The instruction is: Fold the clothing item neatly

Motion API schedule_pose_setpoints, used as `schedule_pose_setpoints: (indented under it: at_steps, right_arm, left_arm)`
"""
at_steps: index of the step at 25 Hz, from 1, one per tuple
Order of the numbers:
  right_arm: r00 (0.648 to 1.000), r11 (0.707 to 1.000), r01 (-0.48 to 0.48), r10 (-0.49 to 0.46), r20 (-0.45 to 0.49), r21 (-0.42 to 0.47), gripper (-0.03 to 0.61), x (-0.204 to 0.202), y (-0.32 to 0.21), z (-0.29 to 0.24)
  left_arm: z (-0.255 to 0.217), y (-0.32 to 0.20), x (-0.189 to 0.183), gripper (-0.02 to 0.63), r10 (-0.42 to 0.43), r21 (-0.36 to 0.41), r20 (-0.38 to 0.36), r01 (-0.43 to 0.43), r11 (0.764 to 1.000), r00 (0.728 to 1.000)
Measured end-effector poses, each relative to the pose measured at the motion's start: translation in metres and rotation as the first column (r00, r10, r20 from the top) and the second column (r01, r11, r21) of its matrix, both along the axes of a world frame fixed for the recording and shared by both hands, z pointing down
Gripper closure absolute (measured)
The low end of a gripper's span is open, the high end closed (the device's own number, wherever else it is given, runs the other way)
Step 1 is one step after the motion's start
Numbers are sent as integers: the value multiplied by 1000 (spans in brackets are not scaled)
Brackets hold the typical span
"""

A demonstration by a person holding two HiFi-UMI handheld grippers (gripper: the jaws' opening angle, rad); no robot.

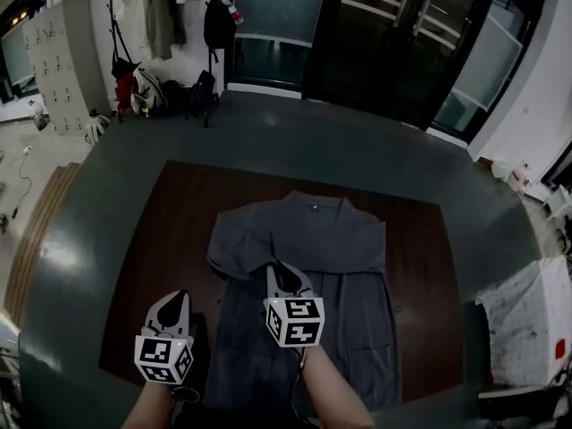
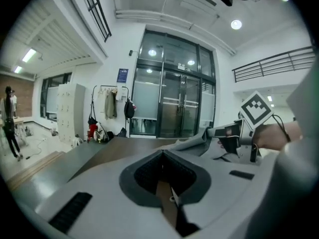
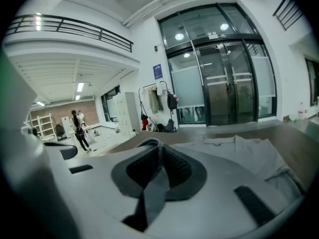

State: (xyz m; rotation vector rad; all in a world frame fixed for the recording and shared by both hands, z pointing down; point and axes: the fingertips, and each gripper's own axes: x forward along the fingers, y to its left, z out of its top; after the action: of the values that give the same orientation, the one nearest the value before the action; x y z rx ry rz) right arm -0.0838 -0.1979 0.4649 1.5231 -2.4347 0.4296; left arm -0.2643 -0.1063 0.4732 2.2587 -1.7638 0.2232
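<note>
A grey shirt (image 1: 340, 248) lies spread on the dark brown table (image 1: 179, 204), collar at the far side, its left sleeve folded inward. My right gripper (image 1: 280, 269) is over the shirt's left part, shut on a fold of the grey cloth. In the right gripper view a strip of that cloth (image 3: 155, 188) runs between the jaws, and the rest of the shirt (image 3: 234, 151) lies beyond. My left gripper (image 1: 176, 298) is shut and holds nothing; it hovers over bare table left of the shirt. The left gripper view shows the right gripper (image 2: 227, 133) lifting cloth (image 2: 192, 142).
Grey floor surrounds the table. A coat rack (image 1: 161, 25) with clothes and bags stands at the back left, beside lockers (image 1: 63, 61). Glass doors (image 1: 402, 34) fill the back wall. A white cloth-covered thing (image 1: 527, 329) sits at the right. A person (image 3: 79, 128) stands far off.
</note>
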Motion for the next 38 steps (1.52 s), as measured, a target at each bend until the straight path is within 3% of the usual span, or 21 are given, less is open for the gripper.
schedule_pose_setpoints:
  at_steps: [7, 16, 23, 28, 33, 38]
  right_arm:
    - [991, 993, 121, -120, 66, -9, 558, 31, 1, -1]
    - [974, 987, 162, -160, 159, 0, 558, 66, -32, -31]
    - [993, 1000, 28, -29, 114, 4, 558, 136, -77, -48]
    - [990, 997, -35, 44, 133, -71, 558, 189, -99, -31]
    - [968, 977, -99, 138, 208, -187, 557, 236, -112, 14]
    - [964, 939, -206, 243, 109, -277, 548, 276, -116, 70]
  left_arm:
    - [-12, 18, 52, 604, -104, -3, 36, 104, 995, 994]
    - [-8, 13, 86, 604, -65, -20, 4, 65, 998, 998]
    - [-2, -42, 103, 604, 17, -6, -4, -17, 1000, 1000]
    - [9, -78, 124, 604, 89, -16, 7, -89, 996, 996]
    - [41, -107, 153, 604, 160, -79, 22, -158, 984, 987]
    - [56, -120, 170, 604, 185, -100, 6, -183, 978, 983]
